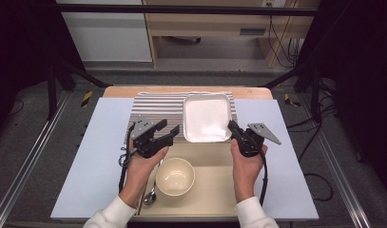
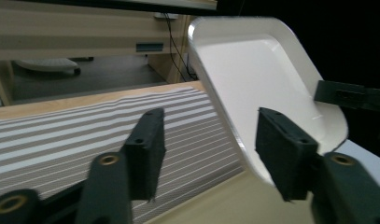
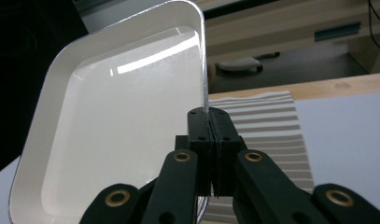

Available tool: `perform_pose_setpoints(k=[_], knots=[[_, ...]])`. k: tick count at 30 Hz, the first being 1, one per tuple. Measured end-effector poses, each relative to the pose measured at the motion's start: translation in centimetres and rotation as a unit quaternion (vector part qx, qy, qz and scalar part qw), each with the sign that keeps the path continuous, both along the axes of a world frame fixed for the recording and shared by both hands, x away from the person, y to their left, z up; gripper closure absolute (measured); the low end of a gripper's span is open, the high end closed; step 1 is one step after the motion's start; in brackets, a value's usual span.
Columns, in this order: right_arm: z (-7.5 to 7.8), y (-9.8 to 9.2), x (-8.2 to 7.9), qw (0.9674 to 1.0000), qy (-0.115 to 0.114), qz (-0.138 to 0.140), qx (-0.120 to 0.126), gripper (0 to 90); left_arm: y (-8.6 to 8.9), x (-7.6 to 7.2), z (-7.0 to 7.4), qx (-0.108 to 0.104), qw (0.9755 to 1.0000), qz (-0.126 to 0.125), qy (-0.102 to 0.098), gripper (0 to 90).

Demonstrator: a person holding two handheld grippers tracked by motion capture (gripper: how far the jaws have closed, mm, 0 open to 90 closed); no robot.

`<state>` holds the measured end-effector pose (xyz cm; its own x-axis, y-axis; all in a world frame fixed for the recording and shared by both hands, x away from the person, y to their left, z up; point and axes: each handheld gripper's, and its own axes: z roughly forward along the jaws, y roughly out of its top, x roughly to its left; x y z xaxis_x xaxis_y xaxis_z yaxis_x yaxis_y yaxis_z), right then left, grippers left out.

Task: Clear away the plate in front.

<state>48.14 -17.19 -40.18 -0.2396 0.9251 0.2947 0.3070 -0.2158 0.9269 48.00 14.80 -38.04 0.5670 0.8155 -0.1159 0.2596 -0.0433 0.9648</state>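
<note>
No writing is readable. One white tray (image 1: 206,118) at 12 o'clock, one bowl (image 1: 175,175), one spoon (image 1: 150,196). Right gripper (image 1: 234,127) grasps the tray's rim; left gripper (image 1: 168,129) is released.

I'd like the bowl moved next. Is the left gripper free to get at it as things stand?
Probably yes. The left gripper is open and holds nothing, and the bowl sits on the tan tray just below that hand with nothing over it. The right gripper is shut on the white plate's rim.

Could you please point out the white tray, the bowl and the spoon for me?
white tray (image 1: 205,118), high view, middle of its floor.
bowl (image 1: 175,175), high view, centre of its inside.
spoon (image 1: 149,198), high view, on its head.
</note>
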Motion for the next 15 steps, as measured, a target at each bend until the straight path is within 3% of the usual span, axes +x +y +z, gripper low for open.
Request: perform_pose_setpoints(k=[3,9,11,15], knots=[[-0.3,-1.1,-0.4,0.9998,0.018,-0.009,-0.004,89.0,1.3,-0.3,-0.1,0.027,0.9992,0.017,-0.023,31.1],[-1.6,-2.7,-2.2,0.9983,0.052,-0.028,0.001,89.1,3.6,-1.0,-0.2,0.069,0.9950,0.041,-0.059,19.7],[-2.3,-2.9,-3.0,0.9975,0.064,-0.030,0.002,89.0,4.1,-1.1,0.0,0.073,0.9945,0.045,-0.061,17.1],[-3.6,-3.2,-4.0,0.9955,0.088,-0.032,0.013,89.0,5.3,-1.5,0.1,0.058,0.9947,0.063,-0.057,16.5]])
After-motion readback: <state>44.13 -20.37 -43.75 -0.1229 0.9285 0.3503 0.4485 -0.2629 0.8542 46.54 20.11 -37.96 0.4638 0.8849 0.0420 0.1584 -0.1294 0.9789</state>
